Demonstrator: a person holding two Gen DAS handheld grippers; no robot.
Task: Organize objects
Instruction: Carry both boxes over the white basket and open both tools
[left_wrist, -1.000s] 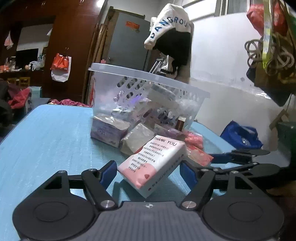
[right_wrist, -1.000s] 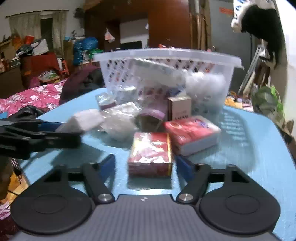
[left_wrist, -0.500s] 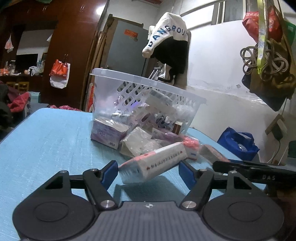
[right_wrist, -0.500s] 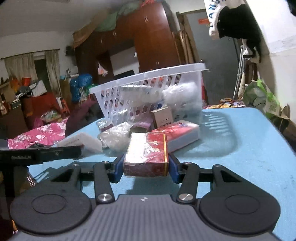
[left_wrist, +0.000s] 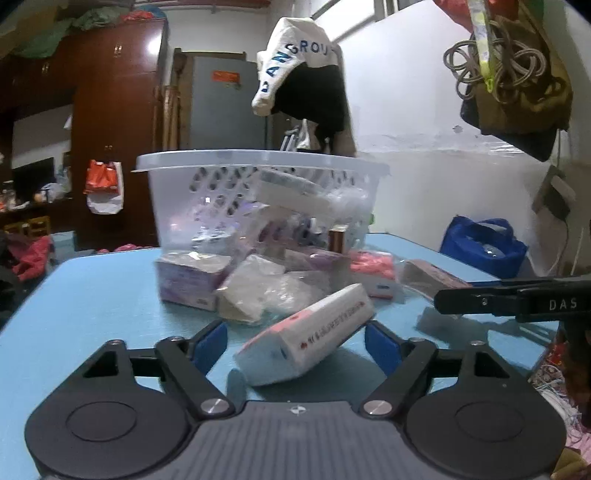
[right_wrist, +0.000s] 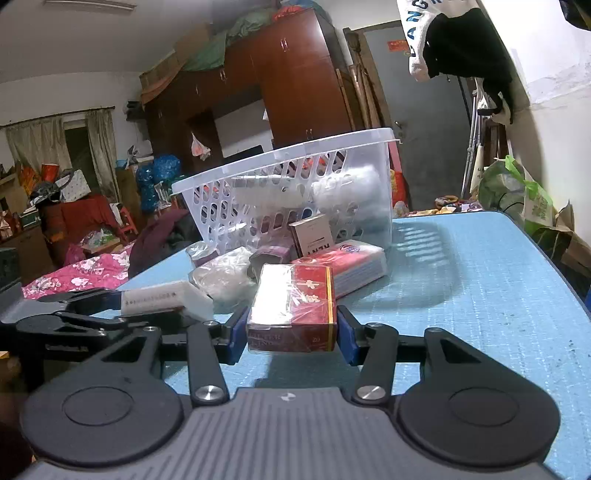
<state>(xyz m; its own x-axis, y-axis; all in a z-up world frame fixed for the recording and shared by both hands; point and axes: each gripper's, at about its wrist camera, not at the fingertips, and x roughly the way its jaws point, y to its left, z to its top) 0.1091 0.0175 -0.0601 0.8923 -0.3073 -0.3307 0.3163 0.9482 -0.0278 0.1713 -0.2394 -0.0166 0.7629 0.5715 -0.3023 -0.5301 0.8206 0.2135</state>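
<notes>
**Grippers working the pile in front of the basket**

Grip on the right: the right gripper (right_wrist: 291, 332) is clamped on a red cigarette pack (right_wrist: 293, 302), both blue pads pressed flat against its sides, and the pack looks lifted just clear of the blue table (right_wrist: 480, 295).

Over on the left, the left gripper (left_wrist: 295, 341) is closing in, jaws narrowing around a white and pink tissue pack (left_wrist: 306, 341). That pack sits tilted between the blue pads, one end raised, and neither pad presses on it in the left wrist view, so it is bracketed, not gripped.

Just past both tools lies the heap: a purple box (left_wrist: 188, 282) on the left side, a crinkled clear bag (left_wrist: 255, 291) beside it, a red tissue pack (right_wrist: 351, 264) behind the cigarettes, and a small brown-and-white box (right_wrist: 314, 236) standing upright against the basket wall.

Behind the heap stands the white plastic basket (right_wrist: 229, 206), towards the far edge of the table, already holding several packets. The table's right side is bare blue mat.
</notes>
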